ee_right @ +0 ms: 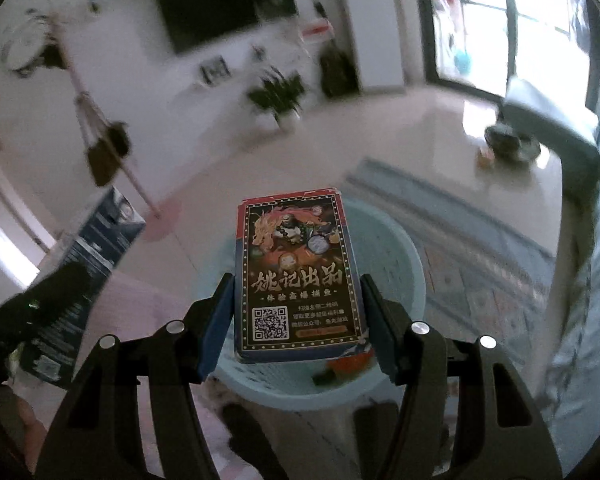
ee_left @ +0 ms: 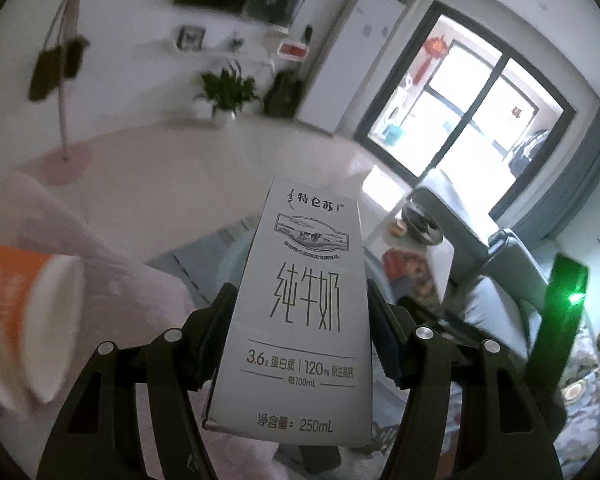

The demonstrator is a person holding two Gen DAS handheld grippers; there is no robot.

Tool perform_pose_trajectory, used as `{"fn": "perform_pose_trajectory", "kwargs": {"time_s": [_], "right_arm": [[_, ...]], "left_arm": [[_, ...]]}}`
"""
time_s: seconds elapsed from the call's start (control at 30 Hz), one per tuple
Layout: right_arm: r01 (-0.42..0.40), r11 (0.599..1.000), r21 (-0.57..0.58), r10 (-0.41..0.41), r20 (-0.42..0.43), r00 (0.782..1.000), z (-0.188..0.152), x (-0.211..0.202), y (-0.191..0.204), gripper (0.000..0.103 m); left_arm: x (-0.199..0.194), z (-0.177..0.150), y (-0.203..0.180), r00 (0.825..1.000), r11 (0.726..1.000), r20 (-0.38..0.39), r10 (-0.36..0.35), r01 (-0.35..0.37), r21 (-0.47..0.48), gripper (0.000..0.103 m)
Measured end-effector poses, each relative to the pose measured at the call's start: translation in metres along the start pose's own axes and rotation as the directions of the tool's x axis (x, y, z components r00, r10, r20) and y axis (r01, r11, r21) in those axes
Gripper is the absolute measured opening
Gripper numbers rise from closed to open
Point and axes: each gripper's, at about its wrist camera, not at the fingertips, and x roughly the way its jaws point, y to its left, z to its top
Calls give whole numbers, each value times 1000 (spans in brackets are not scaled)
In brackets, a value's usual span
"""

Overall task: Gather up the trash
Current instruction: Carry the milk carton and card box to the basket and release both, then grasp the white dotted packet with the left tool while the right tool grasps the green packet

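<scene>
Milk carton (ee_left: 300, 312), card box (ee_right: 298, 280), blue basket (ee_right: 396, 248) below

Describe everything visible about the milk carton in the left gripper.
The milk carton is a tall white paperboard box with grey Chinese lettering, a pasture emblem near the top and "250mL" at the bottom. It looks intact. The left gripper clamps it by its two narrow sides, printed face toward the camera, top pointing away, held in the air above the floor.

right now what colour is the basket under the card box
Pale blue basket, seen best in the right wrist view, below the card box.
</scene>
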Motion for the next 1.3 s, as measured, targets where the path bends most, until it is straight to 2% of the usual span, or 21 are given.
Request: {"fn": "perform_pose_trajectory", "kwargs": {"time_s": [0.13,0.2,0.27,0.53,0.77,0.93,1.0,1.1,1.27,1.3], "right_arm": [[34,999,24,-32,-60,998,-3,28,-5,60],[40,999,27,-38,-74,997,-2,36,-7,60],[5,999,34,-1,-89,996,-1,39,-9,62],[-11,1000,7,11,-49,999,1,17,-11,63],[-69,997,-42,69,5,998,-3,-27,14,63],[-121,986,-116,130,69,989,-11,-70,47,63],[-151,976,-158,167,92,982,-17,-88,65,63],[-193,957,-216,220,109,969,-25,-107,90,63],[-293,906,-305,336,99,937,-43,-136,140,63],[-321,886,-335,368,86,926,-52,-141,156,63]], "left_arm": [[34,6,9,1000,997,-26,-1,-1,-75,61],[46,7,6,998,995,-45,-36,31,-95,73],[53,6,3,997,994,-52,-48,43,-96,78],[35,-3,-10,999,998,-29,-35,34,-56,78],[-31,-11,-27,997,999,65,-37,38,-14,78],[-101,-21,-35,984,1000,179,4,-6,12,79],[-128,-27,-36,974,999,226,23,-30,27,82],[-176,-43,-36,944,992,319,88,-110,54,86],[-235,-68,-12,908,982,376,182,-188,-21,87],[-246,-74,-3,899,976,383,213,-212,-45,87]]}}
